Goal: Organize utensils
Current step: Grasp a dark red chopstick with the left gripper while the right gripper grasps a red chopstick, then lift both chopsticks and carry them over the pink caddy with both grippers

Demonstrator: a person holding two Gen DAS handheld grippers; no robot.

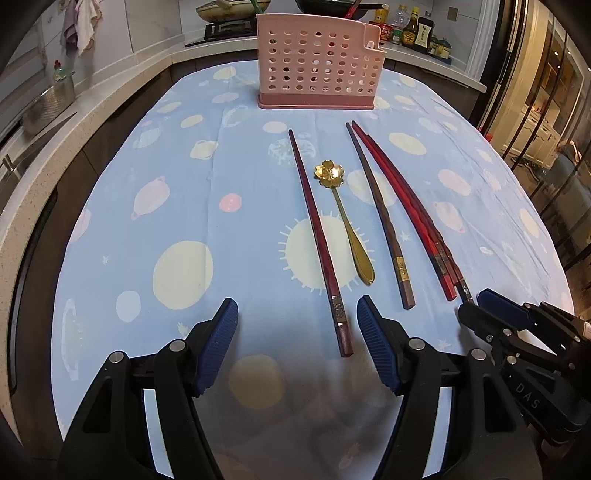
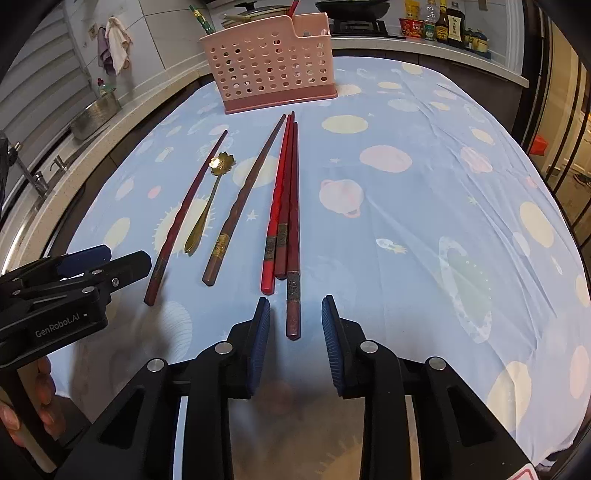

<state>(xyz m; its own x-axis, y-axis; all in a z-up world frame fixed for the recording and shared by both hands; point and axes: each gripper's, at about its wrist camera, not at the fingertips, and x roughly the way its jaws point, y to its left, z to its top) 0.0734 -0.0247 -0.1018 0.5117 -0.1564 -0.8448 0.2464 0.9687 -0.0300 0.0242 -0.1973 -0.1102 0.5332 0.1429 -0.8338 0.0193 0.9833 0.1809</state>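
Chopsticks and one spoon lie before us on the blue planet-print tablecloth, all running lengthwise toward the pink perforated utensil holder that stands upright at the far end of the table. From our left wrist view we have a dark red chopstick on the left, just beside it the gold flower spoon with its bowl toward the holder, then a brown chopstick, and furthest right a bundle of red chopsticks lying touching one another. Nothing stands between these and the holder, just open cloth. Behind the table we see a counter with a row of sauce bottles, pans on a stove, and cloths hanging on the wall at left. Now our grippers: the left gripper is angled down over the near edge of the cloth, jaws well apart and holding nothing, with the butt of the dark red chopstick lying just inside its right pad. The right gripper tilts down the same way, its jaws narrower yet clear of everything; the end of the longest chopstick in the bundle lies between the pads, untouched on both sides. At the lower left of the right wrist view, fingers wrap the left gripper's handle.
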